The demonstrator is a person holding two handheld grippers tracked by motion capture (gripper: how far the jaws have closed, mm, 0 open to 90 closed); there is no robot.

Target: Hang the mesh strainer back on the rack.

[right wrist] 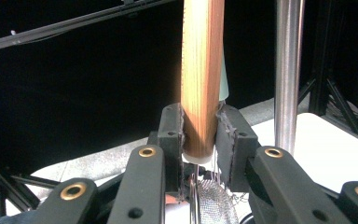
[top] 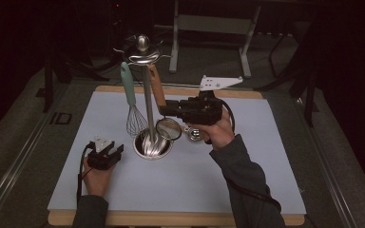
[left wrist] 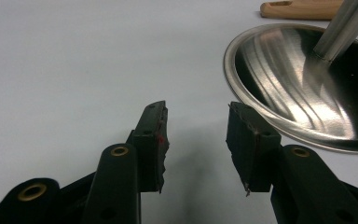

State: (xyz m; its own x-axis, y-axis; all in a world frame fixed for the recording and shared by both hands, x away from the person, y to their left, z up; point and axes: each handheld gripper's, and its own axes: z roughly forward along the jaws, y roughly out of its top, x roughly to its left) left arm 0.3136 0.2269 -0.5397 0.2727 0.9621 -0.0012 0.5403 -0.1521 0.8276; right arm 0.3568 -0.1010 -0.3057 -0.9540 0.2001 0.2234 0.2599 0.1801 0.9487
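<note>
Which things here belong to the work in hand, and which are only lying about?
In use:
- right tool, shut on the wooden handle of the mesh strainer
- utensil stand with its steel base

Lying about:
- whisk with the green handle, hanging on the stand
- small metal piece on the mat
- left tool, open, resting on the mat

Lab-like recording setup: white mat (top: 247, 180) on table, dark surroundings, metal frame stands (top: 209, 23) behind.
</note>
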